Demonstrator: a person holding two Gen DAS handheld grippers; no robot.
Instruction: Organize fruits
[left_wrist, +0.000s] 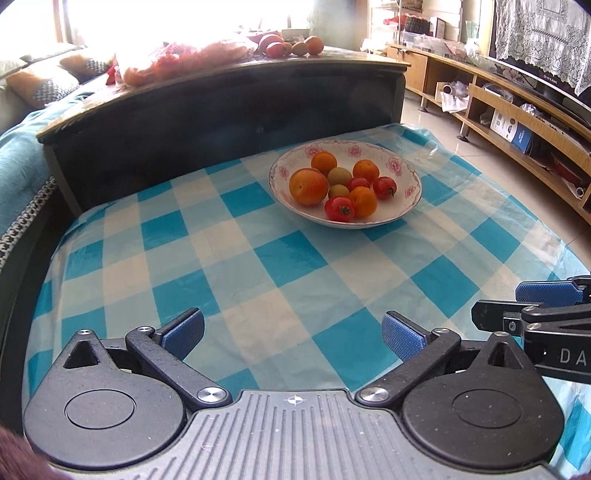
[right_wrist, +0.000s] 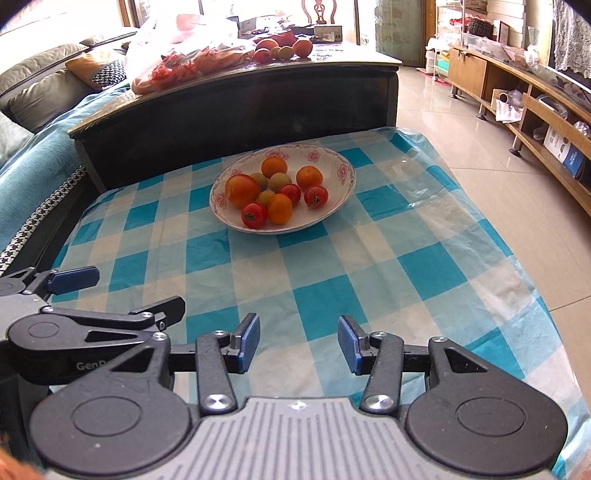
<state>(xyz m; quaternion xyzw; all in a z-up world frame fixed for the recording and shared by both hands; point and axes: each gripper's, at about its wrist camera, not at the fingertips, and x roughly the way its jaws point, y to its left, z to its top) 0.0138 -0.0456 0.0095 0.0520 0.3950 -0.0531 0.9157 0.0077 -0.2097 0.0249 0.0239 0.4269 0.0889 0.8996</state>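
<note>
hand-held gripper (left_wrist: 291, 332) (empty) faces orange, red, green fruits (left_wrist: 341, 186) in floral bowl (left_wrist: 406, 206).

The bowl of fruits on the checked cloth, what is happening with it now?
Nobody is touching it at this moment. The bowl sits on the blue checked cloth, holding orange, red and greenish fruits. A person holds two tongs near the front edge: the left tongs wide open, the right tongs partly open, both empty. More fruit lies on the dark table behind.

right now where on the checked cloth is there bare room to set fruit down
Free: the checked tablecloth between the floral bowl and both grippers, plus the strip right of the bowl toward the floor. Crowded: the bowl itself, full of fruit, and the dark cabinet top behind it, with bags and loose fruit.
</note>
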